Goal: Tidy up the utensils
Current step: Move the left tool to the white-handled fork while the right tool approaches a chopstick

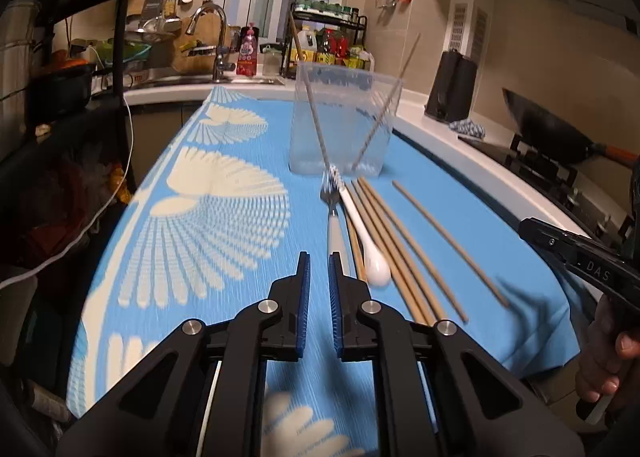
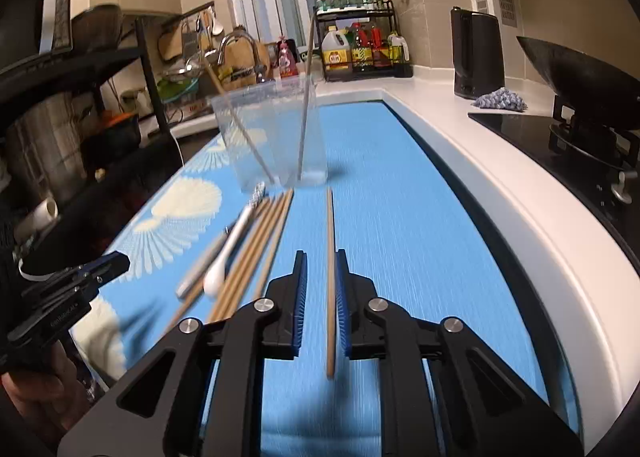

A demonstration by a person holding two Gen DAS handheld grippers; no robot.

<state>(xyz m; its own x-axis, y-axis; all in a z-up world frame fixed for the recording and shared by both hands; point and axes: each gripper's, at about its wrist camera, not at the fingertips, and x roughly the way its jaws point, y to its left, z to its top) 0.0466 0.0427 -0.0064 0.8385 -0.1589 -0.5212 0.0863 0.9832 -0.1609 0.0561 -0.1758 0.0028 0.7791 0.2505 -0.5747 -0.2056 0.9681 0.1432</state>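
Observation:
On the blue patterned cloth stands a clear container with two chopsticks leaning inside. In front of it lie a fork, a white spoon, a bundle of chopsticks and a lone chopstick. My left gripper is shut on nothing, its right fingertip at the fork handle's end. My right gripper hovers over the lone chopstick. That chopstick shows in the narrow gap beside the right pad, unpinched.
A wok sits on the stove at the right, past the white counter edge. A black kettle and a condiment rack stand at the back. A sink faucet and a black shelf are on the left.

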